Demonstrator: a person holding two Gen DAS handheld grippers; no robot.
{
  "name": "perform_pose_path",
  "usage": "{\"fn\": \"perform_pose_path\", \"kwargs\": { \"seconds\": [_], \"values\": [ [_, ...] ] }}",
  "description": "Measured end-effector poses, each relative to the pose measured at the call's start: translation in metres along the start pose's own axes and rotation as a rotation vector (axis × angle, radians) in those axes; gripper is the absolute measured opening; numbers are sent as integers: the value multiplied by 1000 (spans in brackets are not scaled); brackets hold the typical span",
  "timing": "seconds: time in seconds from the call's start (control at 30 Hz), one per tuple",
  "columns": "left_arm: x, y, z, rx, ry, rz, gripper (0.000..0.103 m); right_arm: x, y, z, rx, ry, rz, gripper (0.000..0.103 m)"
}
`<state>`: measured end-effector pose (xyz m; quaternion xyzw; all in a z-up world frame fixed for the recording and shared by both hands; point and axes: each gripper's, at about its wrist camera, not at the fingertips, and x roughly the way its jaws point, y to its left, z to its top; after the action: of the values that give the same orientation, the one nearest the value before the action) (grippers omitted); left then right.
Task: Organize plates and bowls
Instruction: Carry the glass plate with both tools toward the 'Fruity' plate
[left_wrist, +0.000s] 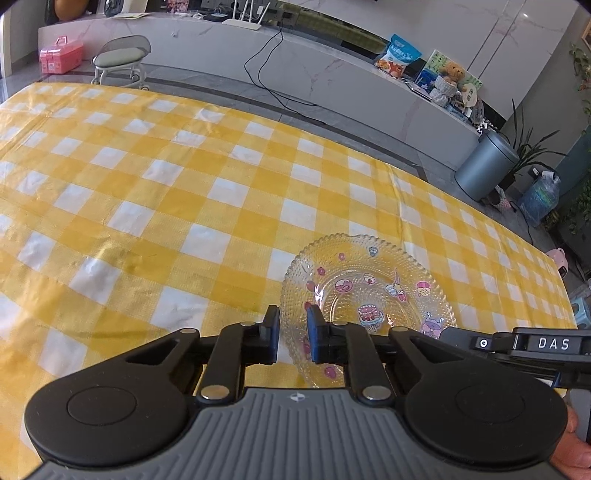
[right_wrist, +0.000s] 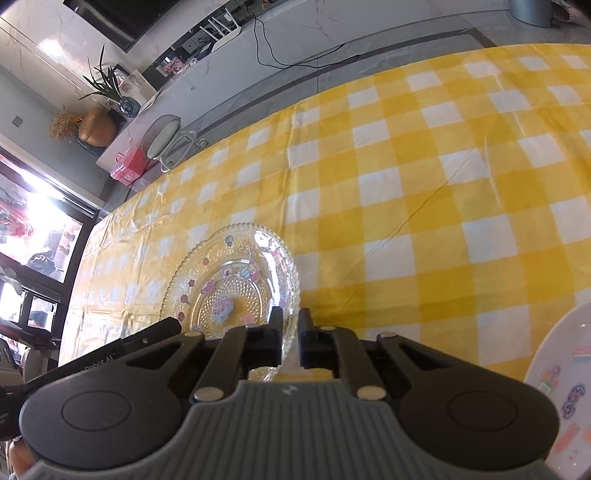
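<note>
A clear beaded glass plate (left_wrist: 369, 284) with cartoon stickers lies flat on the yellow checked tablecloth (left_wrist: 184, 206). My left gripper (left_wrist: 293, 328) straddles its left rim, jaws narrowly apart, with a sliver of gap still showing beside the glass. In the right wrist view the same glass plate (right_wrist: 229, 280) has its right rim pinched between the pads of my right gripper (right_wrist: 290, 328), which is shut on it. The two grippers face each other across the plate. A white plate (right_wrist: 565, 387) with stickers sits at the lower right edge, only partly in view.
The tablecloth (right_wrist: 443, 184) stretches far beyond the plates. Past the table's far edge are a small stool (left_wrist: 122, 59), a pink box (left_wrist: 61, 55), a grey bin (left_wrist: 484, 166) and a low marble shelf (left_wrist: 332, 70). A hand (left_wrist: 576, 443) shows at the lower right.
</note>
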<state>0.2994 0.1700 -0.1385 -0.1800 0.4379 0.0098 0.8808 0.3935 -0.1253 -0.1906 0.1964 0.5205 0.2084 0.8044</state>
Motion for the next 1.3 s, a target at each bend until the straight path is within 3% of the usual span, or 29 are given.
{"fn": "perform_pose_path", "kwargs": {
  "seconds": [0.4, 0.8, 1.07, 1.3],
  "values": [
    [-27, -26, -5, 24, -14, -23, 17, -27, 0, -1, 10, -23, -6, 6],
    [-88, -96, -17, 103, -48, -105, 17, -119, -30, -25, 78, -120, 16, 6],
    [-128, -157, -55, 159, -48, -179, 17, -205, -64, -62, 120, -211, 1, 6],
    [-129, -193, -108, 177, 14, -224, 17, -260, -112, -113, 175, -242, -48, 6]
  ]
}}
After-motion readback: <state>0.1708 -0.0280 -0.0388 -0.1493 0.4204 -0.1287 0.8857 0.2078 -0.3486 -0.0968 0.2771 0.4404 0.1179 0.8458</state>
